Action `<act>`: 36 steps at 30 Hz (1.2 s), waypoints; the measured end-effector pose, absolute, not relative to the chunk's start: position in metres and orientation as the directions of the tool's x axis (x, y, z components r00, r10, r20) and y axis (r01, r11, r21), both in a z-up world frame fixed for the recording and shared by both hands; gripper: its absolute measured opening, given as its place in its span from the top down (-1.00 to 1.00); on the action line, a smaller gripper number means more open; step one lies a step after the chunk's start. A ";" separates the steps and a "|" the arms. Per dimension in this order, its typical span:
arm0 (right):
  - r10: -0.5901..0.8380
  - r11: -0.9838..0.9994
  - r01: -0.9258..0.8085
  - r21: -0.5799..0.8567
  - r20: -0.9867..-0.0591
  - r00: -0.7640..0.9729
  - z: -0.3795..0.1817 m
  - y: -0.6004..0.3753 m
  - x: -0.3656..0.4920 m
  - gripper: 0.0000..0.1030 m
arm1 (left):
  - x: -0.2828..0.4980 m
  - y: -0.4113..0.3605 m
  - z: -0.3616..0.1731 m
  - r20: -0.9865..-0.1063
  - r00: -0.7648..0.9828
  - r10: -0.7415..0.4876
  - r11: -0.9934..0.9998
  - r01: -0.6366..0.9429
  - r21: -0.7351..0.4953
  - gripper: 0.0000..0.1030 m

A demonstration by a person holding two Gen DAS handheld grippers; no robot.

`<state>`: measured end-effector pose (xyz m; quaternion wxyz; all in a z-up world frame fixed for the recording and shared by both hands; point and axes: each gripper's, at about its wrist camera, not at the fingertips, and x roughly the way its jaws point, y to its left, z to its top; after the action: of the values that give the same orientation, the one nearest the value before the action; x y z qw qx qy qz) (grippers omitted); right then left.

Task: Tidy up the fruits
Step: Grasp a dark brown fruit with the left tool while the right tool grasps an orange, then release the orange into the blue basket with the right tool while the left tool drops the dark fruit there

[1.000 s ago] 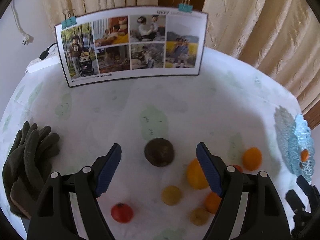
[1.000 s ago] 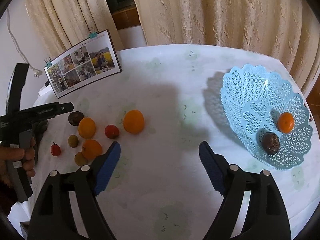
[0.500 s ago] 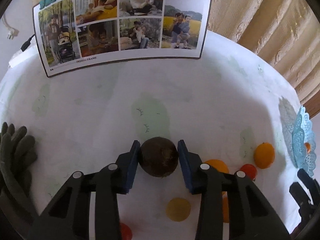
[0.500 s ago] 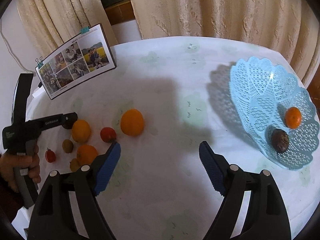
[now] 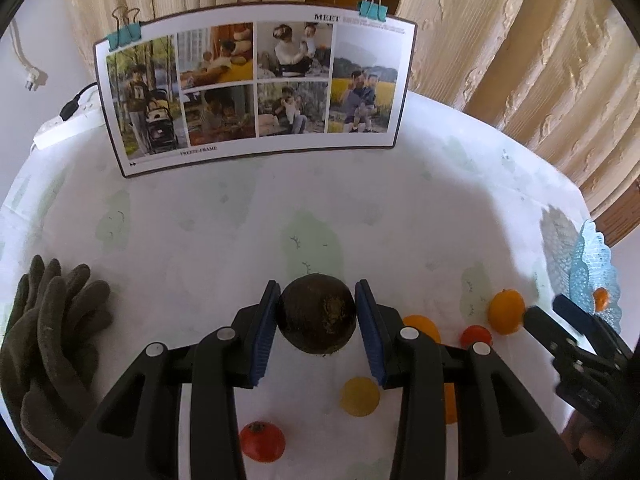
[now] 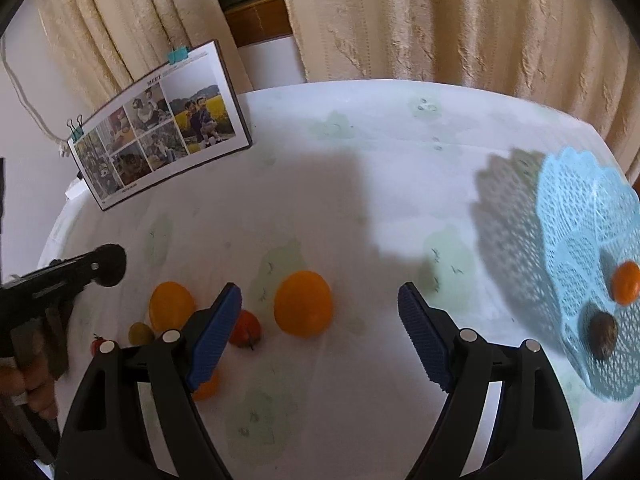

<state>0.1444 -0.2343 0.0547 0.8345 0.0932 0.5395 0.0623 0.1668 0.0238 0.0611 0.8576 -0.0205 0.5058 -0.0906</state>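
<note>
My left gripper (image 5: 317, 294) is shut on a dark brown round fruit (image 5: 317, 316), with a blue pad pressing each side. Whether the fruit touches the cloth I cannot tell. The right wrist view shows the same grip at the far left (image 6: 108, 265). My right gripper (image 6: 320, 296) stands open, low over a large orange (image 6: 303, 304). A red tomato (image 6: 245, 328) lies by its left finger. A second orange (image 6: 171, 306) and small fruits lie further left. The blue lattice basket (image 6: 580, 216) at the right holds an orange (image 6: 626, 283) and a dark fruit (image 6: 603, 336).
A photo board (image 5: 256, 88) with binder clips stands at the table's back, a white power strip (image 5: 64, 126) to its left. Dark gloves (image 5: 48, 340) lie at the left edge. Beneath my left gripper lie a red fruit (image 5: 262, 442) and a yellow fruit (image 5: 359, 397).
My left gripper closed on the dark fruit, then drew back from the photo board with it. My right gripper moved left and down, from the bare cloth to over the loose fruits.
</note>
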 end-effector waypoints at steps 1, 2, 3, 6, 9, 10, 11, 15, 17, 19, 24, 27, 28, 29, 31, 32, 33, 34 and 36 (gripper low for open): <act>0.203 0.976 -0.009 0.218 -0.891 0.406 0.052 -0.231 0.147 -0.54 | 0.166 0.024 0.063 -0.863 0.474 -0.175 0.983 0.134 -0.126 0.24; 0.203 0.976 -0.015 0.215 -0.893 0.402 0.050 -0.229 0.149 -0.52 | 0.165 0.024 0.063 -0.862 0.476 -0.175 0.983 0.133 -0.125 0.24; 0.200 0.978 -0.021 0.210 -0.896 0.397 0.047 -0.227 0.151 -0.43 | 0.163 0.024 0.064 -0.861 0.477 -0.175 0.983 0.134 -0.125 0.24; 0.196 0.980 -0.033 0.198 -0.906 0.376 0.036 -0.220 0.157 -0.21 | 0.161 0.021 0.065 -0.862 0.477 -0.172 0.983 0.138 -0.120 0.24; 0.199 0.980 -0.044 0.196 -0.917 0.346 0.025 -0.216 0.161 0.12 | 0.158 0.020 0.064 -0.865 0.472 -0.170 0.983 0.141 -0.117 0.24; 0.205 0.979 -0.051 0.199 -0.921 0.332 0.021 -0.215 0.161 0.27 | 0.157 0.019 0.064 -0.866 0.471 -0.169 0.983 0.142 -0.115 0.24; 0.207 0.978 -0.057 0.200 -0.920 0.332 0.020 -0.215 0.161 0.27 | 0.156 0.018 0.064 -0.867 0.470 -0.168 0.983 0.143 -0.113 0.24; 0.212 0.977 -0.068 0.201 -0.913 0.349 0.030 -0.218 0.155 0.27 | 0.154 0.014 0.063 -0.868 0.468 -0.166 0.983 0.145 -0.110 0.24; 0.215 0.977 -0.068 0.204 -0.903 0.371 0.041 -0.224 0.151 0.27 | 0.153 0.011 0.064 -0.867 0.469 -0.167 0.983 0.147 -0.109 0.24; 0.214 0.976 -0.057 0.208 -0.893 0.396 0.052 -0.232 0.147 0.27 | 0.152 0.007 0.066 -0.865 0.473 -0.168 0.982 0.153 -0.108 0.24; 0.196 0.976 -0.003 0.218 -0.870 0.452 0.077 -0.261 0.139 0.27 | 0.148 -0.007 0.071 -0.859 0.481 -0.177 0.979 0.172 -0.105 0.24; 0.167 0.975 0.046 0.215 -0.859 0.484 0.092 -0.287 0.134 0.27 | 0.145 -0.017 0.075 -0.856 0.483 -0.182 0.977 0.184 -0.104 0.24; 0.155 0.975 0.065 0.214 -0.856 0.493 0.096 -0.298 0.132 0.27 | 0.144 -0.020 0.075 -0.856 0.484 -0.183 0.977 0.187 -0.103 0.24; 0.141 0.975 0.081 0.209 -0.855 0.500 0.099 -0.306 0.130 0.27 | 0.142 -0.023 0.076 -0.855 0.484 -0.185 0.976 0.191 -0.102 0.24; 0.111 0.973 0.118 0.197 -0.853 0.509 0.102 -0.325 0.127 0.27 | 0.138 -0.032 0.078 -0.854 0.486 -0.188 0.974 0.201 -0.101 0.24; 0.094 0.972 0.139 0.190 -0.854 0.511 0.103 -0.335 0.125 0.27 | 0.137 -0.035 0.078 -0.853 0.486 -0.190 0.974 0.205 -0.100 0.24; 0.083 0.971 0.153 0.186 -0.855 0.511 0.103 -0.342 0.125 0.27 | 0.134 -0.040 0.080 -0.852 0.487 -0.192 0.973 0.211 -0.099 0.24; 0.066 0.969 0.174 0.178 -0.857 0.511 0.103 -0.353 0.123 0.27 | 0.133 -0.043 0.080 -0.851 0.488 -0.193 0.972 0.215 -0.098 0.24; 0.044 0.965 0.200 0.169 -0.859 0.510 0.102 -0.367 0.120 0.27 | 0.129 -0.049 0.082 -0.850 0.489 -0.196 0.970 0.222 -0.096 0.24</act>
<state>0.1197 -0.3672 0.1025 0.8600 0.1241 0.4929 -0.0454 0.1294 -0.0493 0.0818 0.8626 0.0131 0.4910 -0.1210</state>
